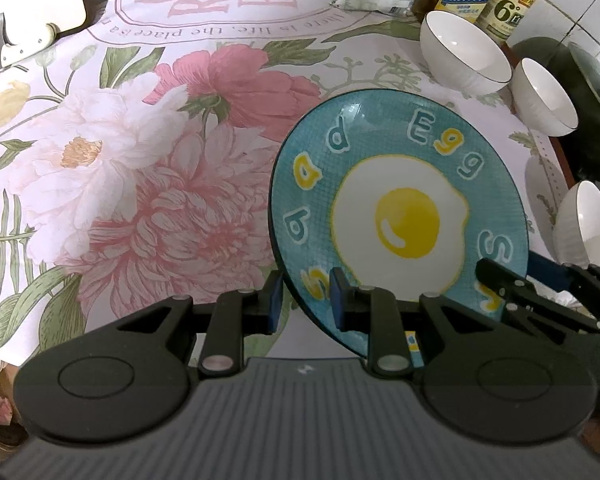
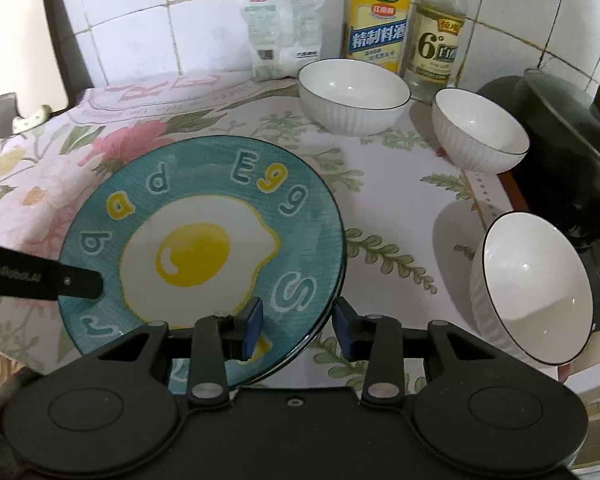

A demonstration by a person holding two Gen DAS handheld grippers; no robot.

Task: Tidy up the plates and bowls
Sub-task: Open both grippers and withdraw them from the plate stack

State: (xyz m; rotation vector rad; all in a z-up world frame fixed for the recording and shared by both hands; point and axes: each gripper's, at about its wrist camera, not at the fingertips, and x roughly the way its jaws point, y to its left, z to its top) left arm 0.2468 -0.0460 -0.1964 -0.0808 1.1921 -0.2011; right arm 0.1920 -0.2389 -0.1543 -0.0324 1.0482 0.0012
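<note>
A teal plate (image 1: 400, 216) with a fried-egg picture is tilted above the floral tablecloth, and it also shows in the right wrist view (image 2: 204, 248). My left gripper (image 1: 306, 300) straddles its left rim, with a small gap at each pad. My right gripper (image 2: 298, 328) straddles its right rim the same way, and it shows in the left wrist view (image 1: 548, 284). A second teal plate lies under it. Three white bowls stand at the right: a large one (image 2: 354, 96), a smaller one (image 2: 480, 136), and a near one (image 2: 536, 288).
A dark pot with lid (image 2: 572, 128) sits at the far right on the stove. Two bottles (image 2: 380, 20) and a white packet (image 2: 280, 32) stand against the tiled wall. A cleaver (image 1: 4, 46) lies at the far left of the tablecloth (image 1: 140, 160).
</note>
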